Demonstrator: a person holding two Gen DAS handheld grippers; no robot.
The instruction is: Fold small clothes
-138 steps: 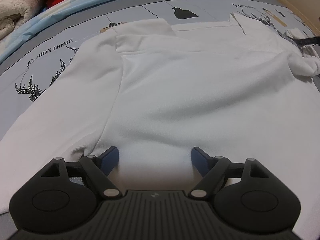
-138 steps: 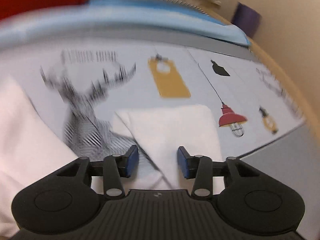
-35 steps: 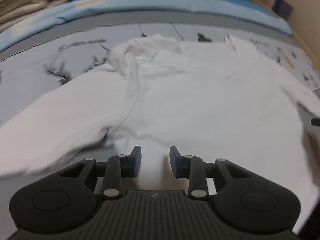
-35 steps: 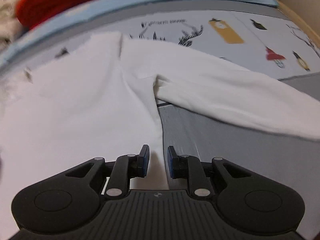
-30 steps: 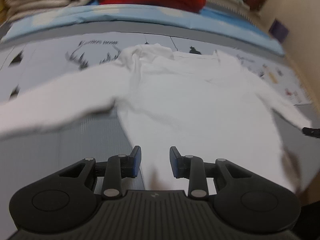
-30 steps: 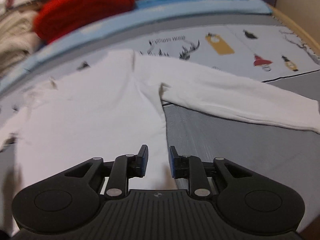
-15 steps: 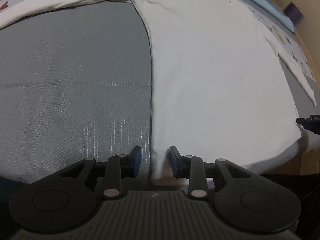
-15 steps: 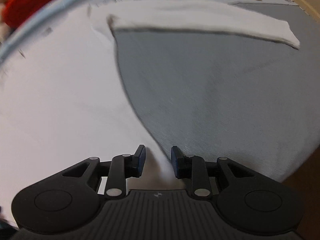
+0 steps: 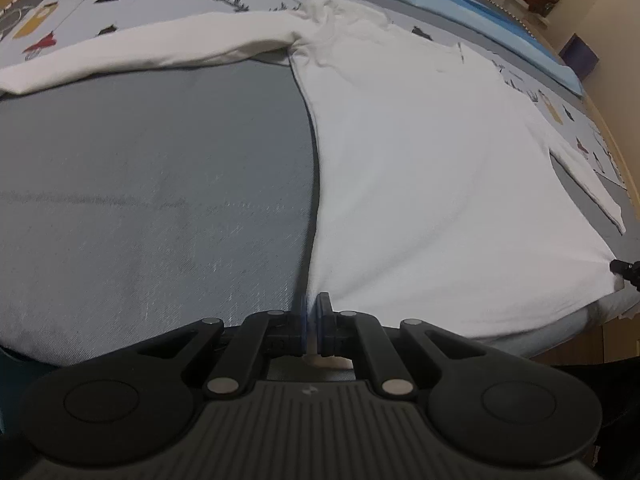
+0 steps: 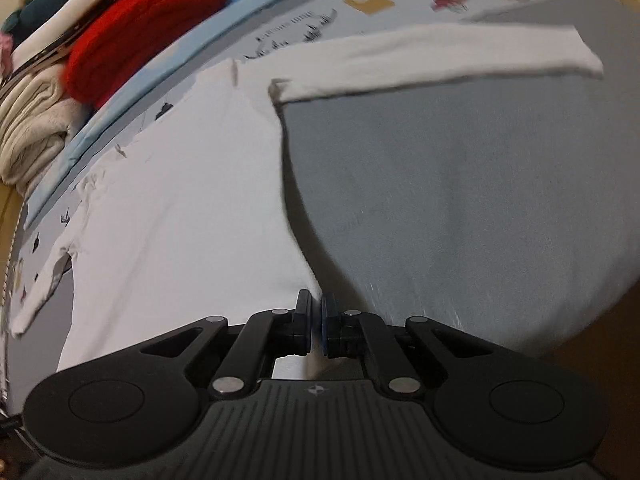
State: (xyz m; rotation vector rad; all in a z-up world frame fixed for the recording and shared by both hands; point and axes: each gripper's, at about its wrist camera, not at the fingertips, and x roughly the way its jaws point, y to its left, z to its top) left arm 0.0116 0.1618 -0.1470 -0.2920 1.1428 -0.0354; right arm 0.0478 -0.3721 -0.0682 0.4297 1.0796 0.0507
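Note:
A white long-sleeved shirt (image 9: 420,152) lies spread flat on the bed, sleeves stretched out to both sides; it also shows in the right wrist view (image 10: 180,208). My left gripper (image 9: 312,316) is shut on the shirt's bottom hem at its left corner. My right gripper (image 10: 317,320) is shut on the hem at the right corner. The right gripper's tip (image 9: 626,270) peeks in at the left wrist view's right edge. The left sleeve (image 9: 140,54) and the right sleeve (image 10: 440,60) lie straight.
The bed has a grey sheet (image 9: 152,184) near the front edge and a printed cover (image 9: 168,0) farther back. A red folded cloth (image 10: 136,28) and beige folded clothes (image 10: 32,136) are stacked at the back. The bed's front edge is just below the grippers.
Both grippers have closed on the shirt's bottom hem corners; half a second ago their jaws were apart. The views have tilted up, showing more of the bed.

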